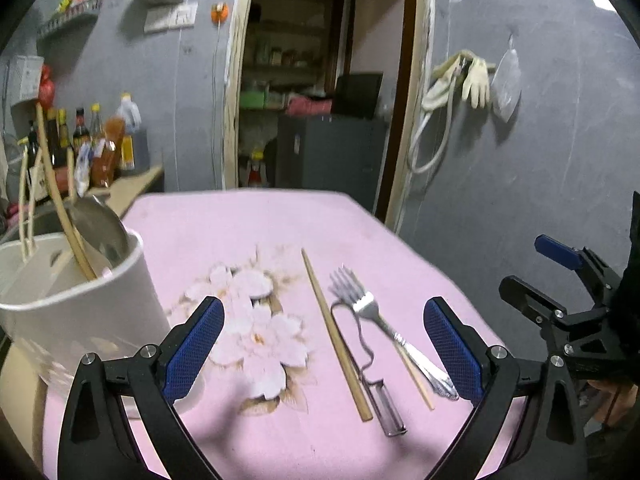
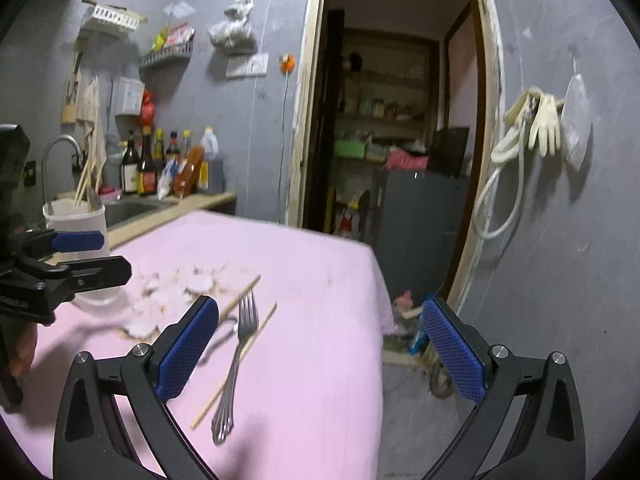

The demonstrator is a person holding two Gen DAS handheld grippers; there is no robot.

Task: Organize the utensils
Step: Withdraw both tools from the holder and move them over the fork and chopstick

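Note:
A silver fork point(image 1: 374, 314) lies on the pink tablecloth point(image 1: 260, 224), across a chopstick point(image 1: 416, 376). A second chopstick point(image 1: 336, 332) and a metal peeler point(image 1: 380, 396) lie just left of it. A white utensil holder point(image 1: 80, 304) at the left holds chopsticks and a ladle. My left gripper point(image 1: 324, 344) is open and empty above the cloth, with the utensils between its fingers. My right gripper point(image 2: 320, 348) is open and empty above the table's right edge; the fork point(image 2: 236, 360) and chopstick point(image 2: 236, 364) lie by its left finger. The holder point(image 2: 76, 224) stands far left.
A counter with sauce bottles point(image 2: 160, 164) and a sink point(image 2: 128, 208) runs behind the table at the left. An open doorway point(image 2: 392, 120) leads to a storeroom. Gloves and a hose point(image 2: 532, 128) hang on the grey wall. The table edge drops off at the right point(image 2: 380, 320).

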